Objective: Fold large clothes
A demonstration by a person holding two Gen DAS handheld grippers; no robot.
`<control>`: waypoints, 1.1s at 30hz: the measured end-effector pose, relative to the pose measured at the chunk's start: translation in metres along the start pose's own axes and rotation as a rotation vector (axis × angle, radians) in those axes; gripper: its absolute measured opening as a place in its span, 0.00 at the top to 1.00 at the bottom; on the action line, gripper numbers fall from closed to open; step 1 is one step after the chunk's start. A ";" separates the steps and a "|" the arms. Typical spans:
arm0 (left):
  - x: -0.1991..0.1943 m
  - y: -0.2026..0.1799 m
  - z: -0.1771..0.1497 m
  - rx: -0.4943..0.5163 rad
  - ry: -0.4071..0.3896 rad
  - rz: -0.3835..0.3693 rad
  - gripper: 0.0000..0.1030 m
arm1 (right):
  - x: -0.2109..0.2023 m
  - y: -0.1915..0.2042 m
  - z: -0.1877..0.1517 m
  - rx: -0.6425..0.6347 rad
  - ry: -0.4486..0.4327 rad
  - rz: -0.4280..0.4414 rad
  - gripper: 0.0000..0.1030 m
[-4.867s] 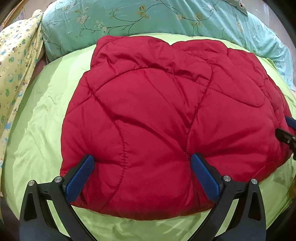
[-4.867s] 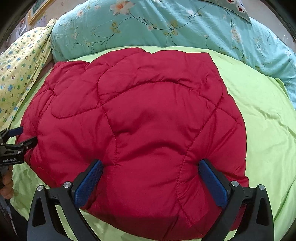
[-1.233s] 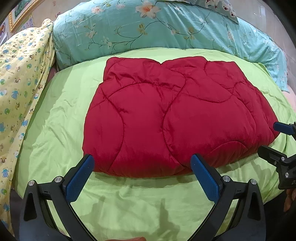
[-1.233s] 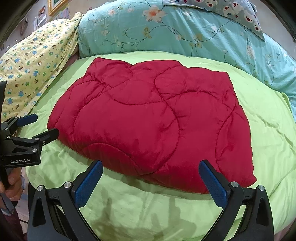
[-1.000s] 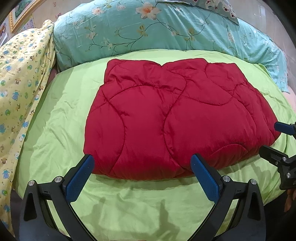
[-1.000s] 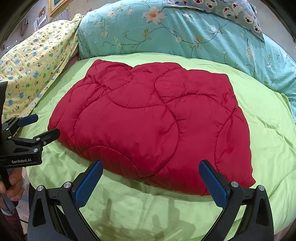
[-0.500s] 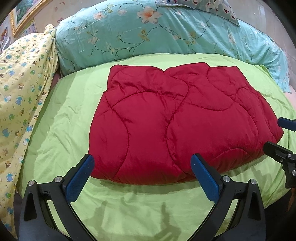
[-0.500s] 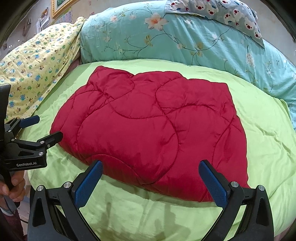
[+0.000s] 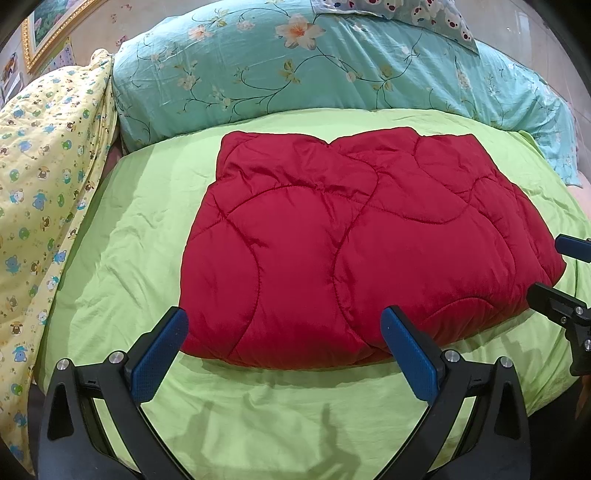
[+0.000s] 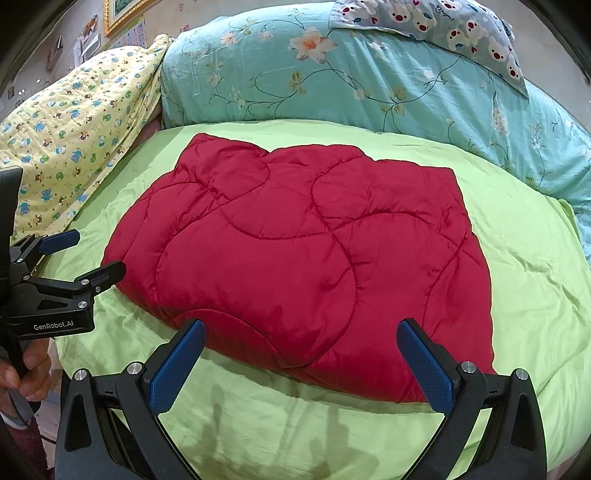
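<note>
A red quilted jacket [image 9: 354, 251] [image 10: 303, 258] lies folded into a thick rectangle on the green bedsheet [image 9: 122, 258] [image 10: 524, 266]. My left gripper [image 9: 284, 332] hovers open over the sheet just short of the jacket's near edge, nothing between its blue pads. My right gripper [image 10: 299, 343] is open too, near the jacket's front edge, holding nothing. The right gripper [image 9: 565, 273] appears at the right edge of the left wrist view. In the right wrist view the left gripper [image 10: 92, 254] shows at the left, held by a hand [image 10: 26, 373].
A teal floral duvet [image 9: 295, 62] [image 10: 351, 70] lies piled behind the jacket. A yellow patterned blanket [image 9: 40, 177] [image 10: 74, 122] rises on the left. A bear-print pillow [image 10: 461, 26] sits on top at the back right. A framed picture [image 9: 48, 29] hangs on the wall.
Both grippers have pulled back and up from the jacket, which now looks smaller and lies untouched. About five seconds ago they were right over it.
</note>
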State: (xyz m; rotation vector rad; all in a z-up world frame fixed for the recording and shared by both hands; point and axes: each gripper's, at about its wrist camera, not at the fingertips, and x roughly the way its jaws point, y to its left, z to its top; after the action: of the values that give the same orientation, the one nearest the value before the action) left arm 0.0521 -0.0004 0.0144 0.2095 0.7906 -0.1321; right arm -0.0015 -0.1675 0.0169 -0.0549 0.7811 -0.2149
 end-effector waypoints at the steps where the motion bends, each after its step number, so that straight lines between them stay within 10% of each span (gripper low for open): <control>1: 0.000 0.000 0.000 0.000 0.000 0.000 0.00 | 0.000 0.000 0.000 0.000 0.000 -0.001 0.00; 33: 0.007 -0.003 0.004 -0.001 0.012 -0.019 0.00 | 0.003 -0.004 0.001 0.018 0.006 0.006 0.00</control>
State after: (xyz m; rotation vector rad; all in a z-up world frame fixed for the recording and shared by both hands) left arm 0.0588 -0.0044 0.0119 0.2017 0.8043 -0.1485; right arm 0.0005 -0.1720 0.0158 -0.0347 0.7848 -0.2170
